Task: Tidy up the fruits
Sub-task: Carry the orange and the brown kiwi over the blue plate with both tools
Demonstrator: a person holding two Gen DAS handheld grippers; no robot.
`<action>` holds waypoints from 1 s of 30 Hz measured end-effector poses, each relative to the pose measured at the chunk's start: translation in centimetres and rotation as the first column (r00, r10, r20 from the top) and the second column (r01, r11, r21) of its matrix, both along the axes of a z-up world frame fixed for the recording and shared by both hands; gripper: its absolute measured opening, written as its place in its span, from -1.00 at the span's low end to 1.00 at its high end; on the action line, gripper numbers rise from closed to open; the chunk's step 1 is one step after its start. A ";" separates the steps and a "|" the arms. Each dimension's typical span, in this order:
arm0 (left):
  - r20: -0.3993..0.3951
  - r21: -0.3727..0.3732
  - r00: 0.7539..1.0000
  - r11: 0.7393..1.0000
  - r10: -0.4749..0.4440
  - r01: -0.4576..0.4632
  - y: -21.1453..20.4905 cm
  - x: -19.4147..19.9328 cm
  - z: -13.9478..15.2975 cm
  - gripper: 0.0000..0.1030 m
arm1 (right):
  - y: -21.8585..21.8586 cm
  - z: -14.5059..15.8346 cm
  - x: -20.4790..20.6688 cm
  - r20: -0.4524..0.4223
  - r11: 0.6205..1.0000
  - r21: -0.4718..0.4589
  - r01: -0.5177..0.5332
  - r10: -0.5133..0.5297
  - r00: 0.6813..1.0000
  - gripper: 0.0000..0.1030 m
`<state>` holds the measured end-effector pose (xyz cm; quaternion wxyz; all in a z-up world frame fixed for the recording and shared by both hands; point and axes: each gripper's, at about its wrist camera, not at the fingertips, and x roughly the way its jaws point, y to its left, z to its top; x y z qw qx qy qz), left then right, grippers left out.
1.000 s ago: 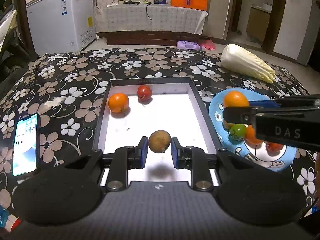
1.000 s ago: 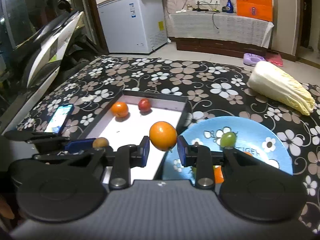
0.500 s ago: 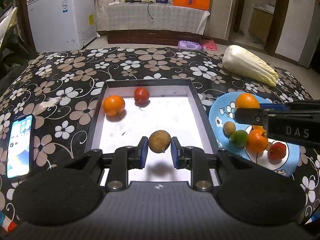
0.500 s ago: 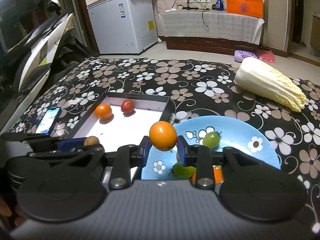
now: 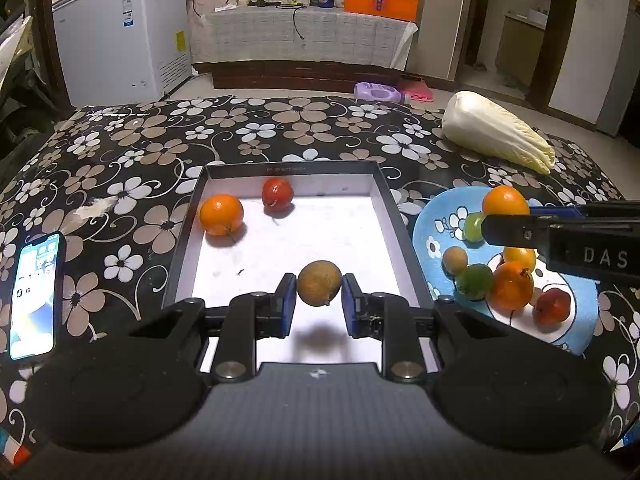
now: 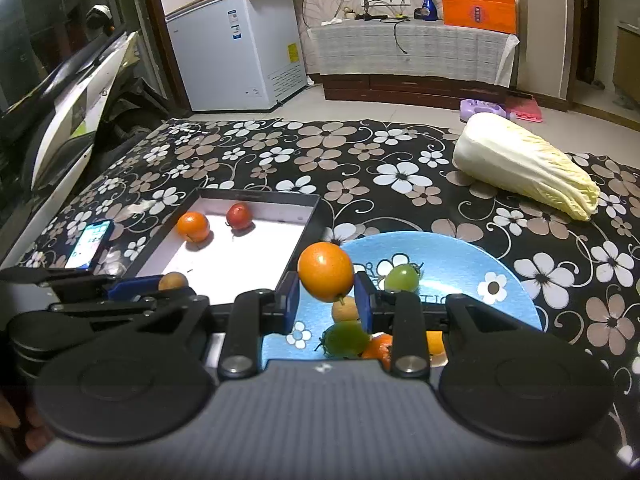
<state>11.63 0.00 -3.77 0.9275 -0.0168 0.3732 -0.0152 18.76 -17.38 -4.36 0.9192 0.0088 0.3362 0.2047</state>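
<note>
My left gripper (image 5: pixel 319 300) is shut on a round brown fruit (image 5: pixel 319 282), held above the near part of the white-floored black tray (image 5: pixel 384 196). An orange (image 5: pixel 221 215) and a red fruit (image 5: pixel 277 195) lie in the tray's far left. My right gripper (image 6: pixel 326 300) is shut on an orange (image 6: pixel 326 271), held above the left edge of the blue plate (image 6: pixel 452 260). The plate holds several fruits: green (image 5: pixel 474 281), orange (image 5: pixel 511 286), red (image 5: pixel 553 307), small brown (image 5: pixel 455 260). The right gripper also shows in the left wrist view (image 5: pixel 496 230).
A napa cabbage (image 5: pixel 496 136) lies at the table's far right. A lit phone (image 5: pixel 34 294) lies on the floral tablecloth left of the tray. A white freezer (image 5: pixel 120 40) and a low cabinet stand beyond the table.
Both grippers have pulled back and risen a little with their fruit still held. The right gripper's orange now hangs over the plate's left edge rather than the tray's corner.
</note>
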 end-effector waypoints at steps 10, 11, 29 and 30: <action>0.013 -0.008 1.000 1.000 -0.013 0.013 -0.5 -0.1 0.3 -0.45 | -0.6 0.1 0.1 0.002 1.000 -0.004 0.011 -0.011 1.000 -0.36; 0.014 -0.009 1.000 1.000 -0.015 0.015 -0.6 -0.1 0.3 -0.45 | -0.6 0.1 0.0 0.002 1.000 -0.004 0.013 -0.013 1.000 -0.36; 0.026 -0.034 0.998 0.997 -0.065 0.065 -2.9 0.2 0.3 -0.45 | -2.4 0.0 0.1 0.000 0.999 -0.011 0.050 -0.050 0.999 -0.36; 0.027 -0.036 0.997 0.997 -0.070 0.071 -3.1 0.2 0.3 -0.45 | -2.6 0.0 0.1 -0.001 0.999 -0.012 0.053 -0.053 0.999 -0.36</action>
